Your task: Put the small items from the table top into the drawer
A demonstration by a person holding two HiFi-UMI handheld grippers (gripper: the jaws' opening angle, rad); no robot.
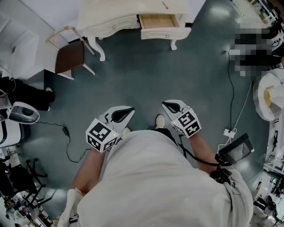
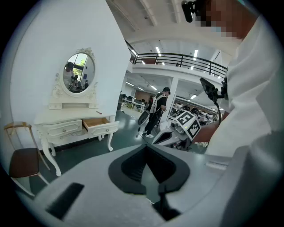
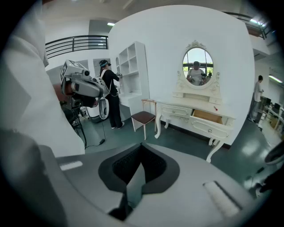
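Note:
A white dressing table [image 1: 111, 17] stands far ahead across the floor, its drawer [image 1: 157, 21] pulled open and showing a bare wooden bottom. A small red item [image 1: 165, 5] lies on the table top above the drawer; it also shows as the red item [image 3: 215, 107] in the right gripper view. My left gripper [image 1: 120, 116] and right gripper [image 1: 171, 108] hang in front of the person's body, well short of the table. Both are shut with nothing between the jaws. The left gripper [image 2: 145, 147] looks toward the drawer [image 2: 96, 123]; the right gripper [image 3: 141, 146] faces the drawer [image 3: 207, 116].
A brown-seated chair [image 1: 70, 56] stands left of the table. An oval mirror [image 2: 80, 72] sits on top. A black cable [image 1: 66, 133] runs over the floor at the left. Another person [image 2: 156, 111] stands farther off. Equipment crowds both sides.

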